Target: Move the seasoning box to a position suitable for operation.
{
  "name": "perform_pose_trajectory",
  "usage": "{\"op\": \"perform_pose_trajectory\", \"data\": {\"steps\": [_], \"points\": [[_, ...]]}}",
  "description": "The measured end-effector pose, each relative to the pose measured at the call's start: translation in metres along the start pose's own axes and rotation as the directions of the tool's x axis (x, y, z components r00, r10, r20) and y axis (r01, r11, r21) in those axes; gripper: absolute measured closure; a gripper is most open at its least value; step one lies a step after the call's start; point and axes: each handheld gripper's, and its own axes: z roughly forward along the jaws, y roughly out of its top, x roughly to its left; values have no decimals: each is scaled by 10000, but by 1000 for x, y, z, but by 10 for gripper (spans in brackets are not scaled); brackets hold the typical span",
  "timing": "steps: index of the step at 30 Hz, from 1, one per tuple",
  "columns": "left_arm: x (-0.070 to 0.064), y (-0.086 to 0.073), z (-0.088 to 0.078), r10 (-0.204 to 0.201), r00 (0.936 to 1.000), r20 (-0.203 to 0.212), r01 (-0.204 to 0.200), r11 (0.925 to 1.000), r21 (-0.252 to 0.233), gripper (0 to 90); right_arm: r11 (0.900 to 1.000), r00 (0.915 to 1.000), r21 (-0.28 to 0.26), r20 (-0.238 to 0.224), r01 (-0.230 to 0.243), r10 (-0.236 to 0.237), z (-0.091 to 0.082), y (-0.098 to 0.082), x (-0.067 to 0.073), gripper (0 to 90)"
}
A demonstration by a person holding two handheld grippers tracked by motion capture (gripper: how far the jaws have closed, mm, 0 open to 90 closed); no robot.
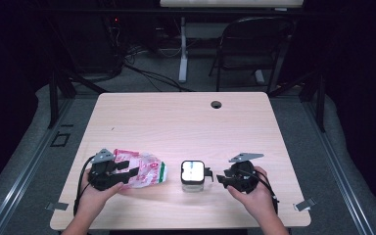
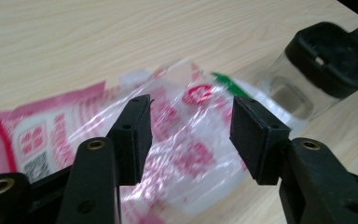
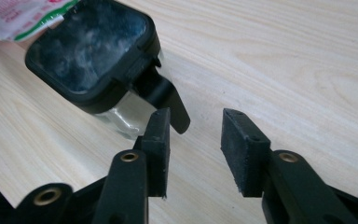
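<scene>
A crumpled clear plastic bag [image 1: 142,169] with red and pink print and a green strip lies flat near the table's [image 1: 176,117] front left, and just to its right stands a small clear jar [image 1: 193,178] with a black square flip lid. The left tool [image 1: 119,175] hovers over the bag, spread with nothing pinched. The right tool [image 1: 221,179], also spread and empty, sits beside the jar's tab; bare wood stretches behind both to the far edge.
</scene>
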Motion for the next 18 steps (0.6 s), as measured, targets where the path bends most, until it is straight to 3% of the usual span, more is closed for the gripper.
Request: {"op": "perform_pose_trajectory", "data": {"steps": [3, 10, 18], "points": [[-7, 12, 10, -19, 9996, 283, 16, 9999, 106, 505, 9998, 9996, 35, -219, 182, -181, -3, 8, 0, 656], [-24, 34, 37, 57, 9936, 1128, -90, 9996, 283, 572, 9995, 9986, -319, -533, 16, -33, -1, 28, 6, 637], [-38, 52, 53, 276, 9816, 1887, -374, 9981, 487, 650, 9964, 9961, -575, -664, -626, 587, 2, 45, 14, 693]]}}
